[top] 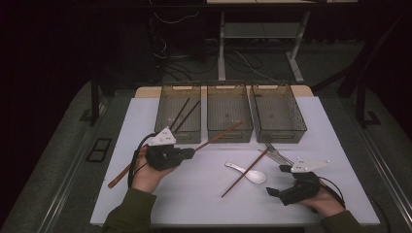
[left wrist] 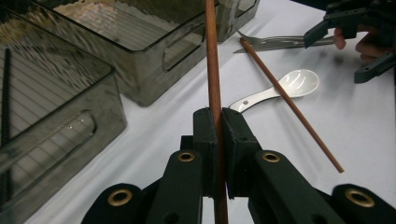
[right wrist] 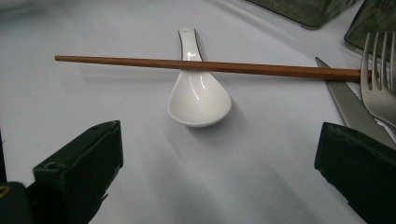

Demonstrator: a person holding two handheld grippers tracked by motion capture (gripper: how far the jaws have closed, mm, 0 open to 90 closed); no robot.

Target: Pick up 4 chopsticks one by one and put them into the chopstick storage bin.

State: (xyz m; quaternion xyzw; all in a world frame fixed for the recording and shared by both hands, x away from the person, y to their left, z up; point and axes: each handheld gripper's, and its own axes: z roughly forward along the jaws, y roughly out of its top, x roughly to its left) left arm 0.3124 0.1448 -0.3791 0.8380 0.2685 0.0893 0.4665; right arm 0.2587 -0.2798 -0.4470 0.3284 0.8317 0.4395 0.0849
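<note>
L gripper [top: 190, 151] clamped on brown chopstick [top: 221, 134], pads tight on shaft approx mid-length; stick lifted off desk [top: 145, 116], far tip over front wall of middle bin [top: 229, 116], near end trailing past left hand [top: 145, 172] twd desk edge. R gripper [top: 278, 180] spread wide, nothing between pads, hovering low just beside white spoon [right wrist: 198, 95]. Second brown chopstick [right wrist: 210, 66] lying across spoon handle, one end touching fork [right wrist: 380, 79] & knife [right wrist: 348, 105] w/ serrated edge. Three clear bins in row at back of desk; left bin [top: 179, 112] w/ two dark chopsticks [top: 183, 114] inside, right bin [top: 277, 112] beside middle one
</note>
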